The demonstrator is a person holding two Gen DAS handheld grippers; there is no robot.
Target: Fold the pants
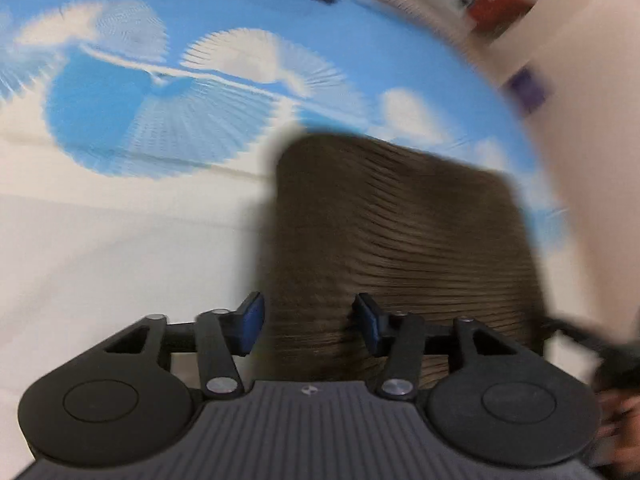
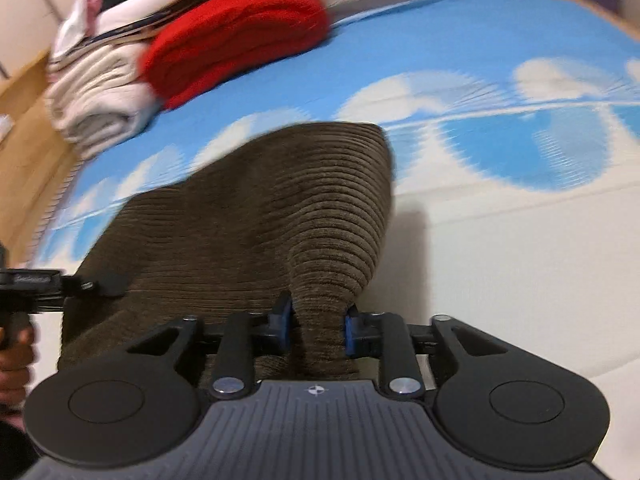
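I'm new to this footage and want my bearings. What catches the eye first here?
The brown corduroy pants lie in the middle of a blue sheet with white clouds. The right gripper pinches a bunched fold of them. Behind, at the sheet's far left edge, sits a bright red folded garment beside a pile of pale laundry.

Each gripper is matte black: the left gripper and right gripper show a ribbed dark grey central plate with a small white crosshair mark, flanked by two round black discs with shallow circular insets. Flat black link bars pinned with silver rivets run to short fingers faced with blue pads. At the right-wrist frame's left edge, a hand appears.
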